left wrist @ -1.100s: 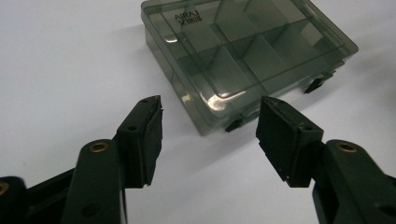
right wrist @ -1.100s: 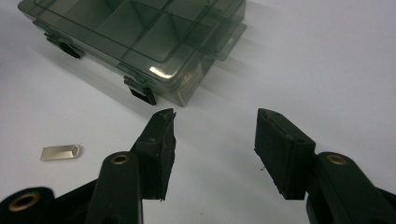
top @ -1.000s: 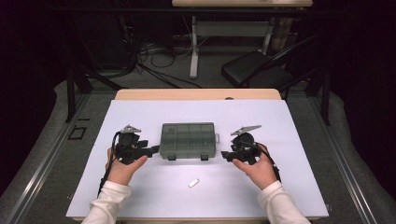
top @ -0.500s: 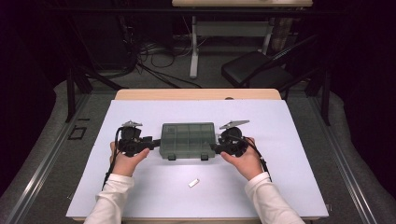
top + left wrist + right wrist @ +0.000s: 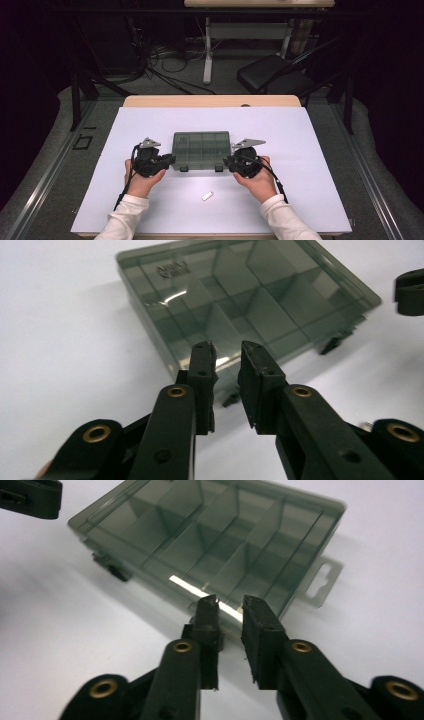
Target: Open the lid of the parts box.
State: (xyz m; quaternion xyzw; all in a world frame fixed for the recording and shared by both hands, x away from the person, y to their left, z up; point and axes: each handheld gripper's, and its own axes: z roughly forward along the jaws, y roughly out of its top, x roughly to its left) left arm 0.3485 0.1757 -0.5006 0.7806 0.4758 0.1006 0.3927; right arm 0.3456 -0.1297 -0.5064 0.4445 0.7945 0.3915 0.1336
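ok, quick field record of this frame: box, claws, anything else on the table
box: smoky clear compartment box, lid shut, flat on the white table
latches: two dark clips on its near edge
left claw: at the box's left end, jaws have just been closing, narrow gap, nothing gripped
right claw: at the box's right end, jaws have just been closing, narrow gap, nothing gripped
loose item: small white piece nearer the person, untouched

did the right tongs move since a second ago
Yes. The right tongs came in leftward to the box's right front corner, judged against the white piece on the table. Its jaws have just been closing, nothing clearly between them.
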